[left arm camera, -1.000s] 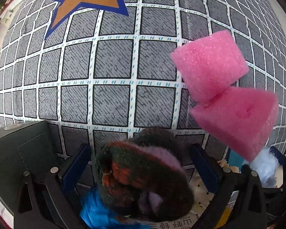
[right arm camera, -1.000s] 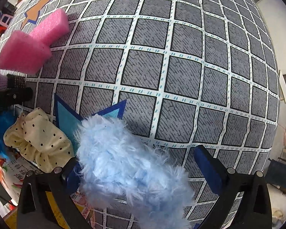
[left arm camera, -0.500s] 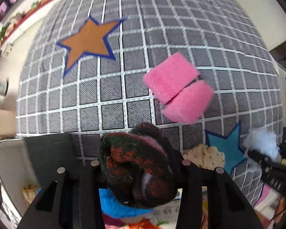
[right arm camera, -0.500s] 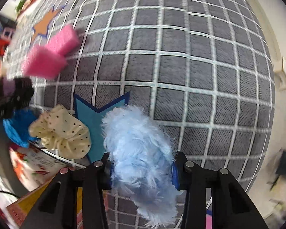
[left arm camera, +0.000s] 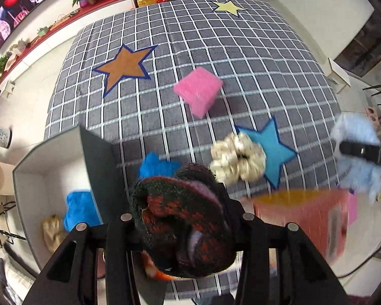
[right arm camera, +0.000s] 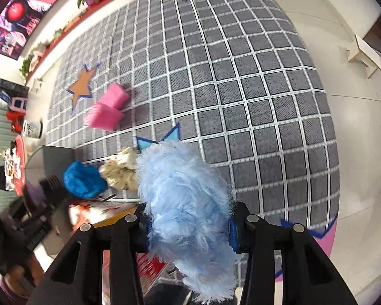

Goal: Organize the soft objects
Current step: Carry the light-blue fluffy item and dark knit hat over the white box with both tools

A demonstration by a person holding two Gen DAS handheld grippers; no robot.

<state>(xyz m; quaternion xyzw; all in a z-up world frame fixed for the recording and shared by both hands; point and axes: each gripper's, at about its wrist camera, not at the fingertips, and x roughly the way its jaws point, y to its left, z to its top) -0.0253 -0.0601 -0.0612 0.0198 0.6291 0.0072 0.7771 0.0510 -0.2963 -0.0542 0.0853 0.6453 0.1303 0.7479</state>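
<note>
My left gripper (left arm camera: 184, 218) is shut on a dark knitted bundle (left arm camera: 180, 218) with red, green and lilac yarn, held high above the checked rug (left arm camera: 241, 58). The right gripper (right arm camera: 188, 225) is shut on a fluffy light-blue piece (right arm camera: 185, 203), which also shows in the left wrist view at the right edge, the fluffy piece (left arm camera: 355, 162). On the rug lie two pink foam blocks (left arm camera: 199, 90), a cream dotted scrunchie (left arm camera: 237, 156) and a bright blue soft item (left arm camera: 156, 165). A grey open box (left arm camera: 53, 147) stands at the left and holds another blue item (left arm camera: 80, 211).
A red and yellow picture book (left arm camera: 307, 216) lies near the rug's front edge. Star patches mark the rug, brown (left arm camera: 124, 67), blue (left arm camera: 271, 150) and yellow (left arm camera: 227, 7). White tiled floor (right arm camera: 355, 101) surrounds it, with a small wooden stool (right arm camera: 365, 53) at the right.
Both grippers went from wide open around their soft items to shut on them, then rose well above the rug. The rug and its objects now look smaller, and the box has come into view.
</note>
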